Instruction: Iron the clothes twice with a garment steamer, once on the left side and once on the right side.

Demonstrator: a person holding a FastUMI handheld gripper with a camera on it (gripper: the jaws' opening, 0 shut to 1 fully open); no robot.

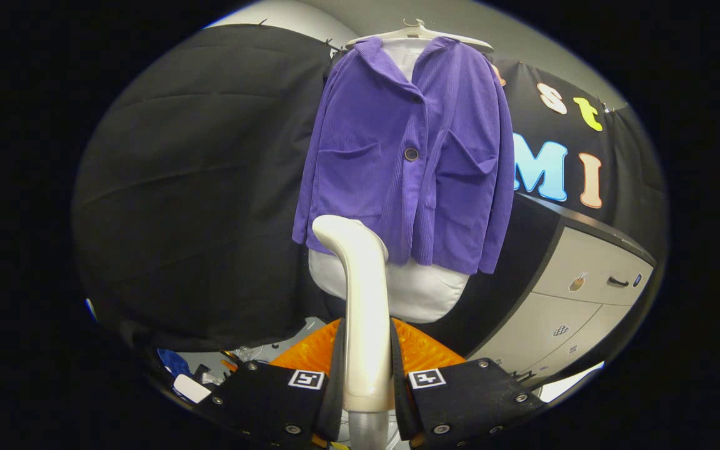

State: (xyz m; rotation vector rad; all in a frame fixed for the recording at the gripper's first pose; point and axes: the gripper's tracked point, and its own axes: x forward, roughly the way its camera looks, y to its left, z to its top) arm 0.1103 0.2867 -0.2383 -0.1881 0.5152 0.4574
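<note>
A purple corduroy jacket hangs on a white hanger over a white garment, straight ahead of my fingers. My gripper is shut on the cream handle of the garment steamer, which stands upright between both fingers. The steamer's curved head reaches up in front of the jacket's lower left hem; I cannot tell whether it touches the cloth.
A grey cabinet with drawers stands to the right of the jacket. Black cloth hangs behind and to the left. An orange object lies just beyond the fingers, and small clutter sits low on the left.
</note>
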